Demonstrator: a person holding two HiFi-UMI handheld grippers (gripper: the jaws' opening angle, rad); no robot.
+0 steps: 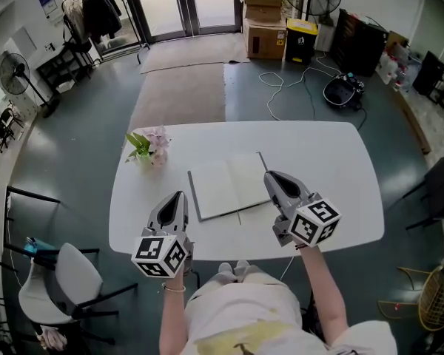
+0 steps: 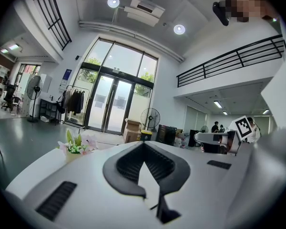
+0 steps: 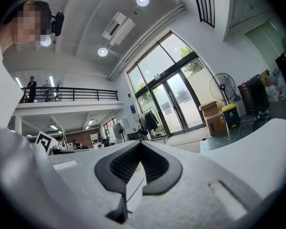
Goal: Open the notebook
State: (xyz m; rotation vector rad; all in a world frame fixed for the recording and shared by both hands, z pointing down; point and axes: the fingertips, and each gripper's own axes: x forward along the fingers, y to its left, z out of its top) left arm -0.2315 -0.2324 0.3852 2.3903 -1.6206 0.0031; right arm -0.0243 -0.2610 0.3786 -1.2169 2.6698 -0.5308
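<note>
Lying open on table: notebook, head view only; left claw, right claw both shut, empty.

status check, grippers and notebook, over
Left hand-held gripper shut, empty. Right hand-held gripper shut, at right edge of notebook. Notebook lies open on table. Flowers off to the left, clear.
</note>
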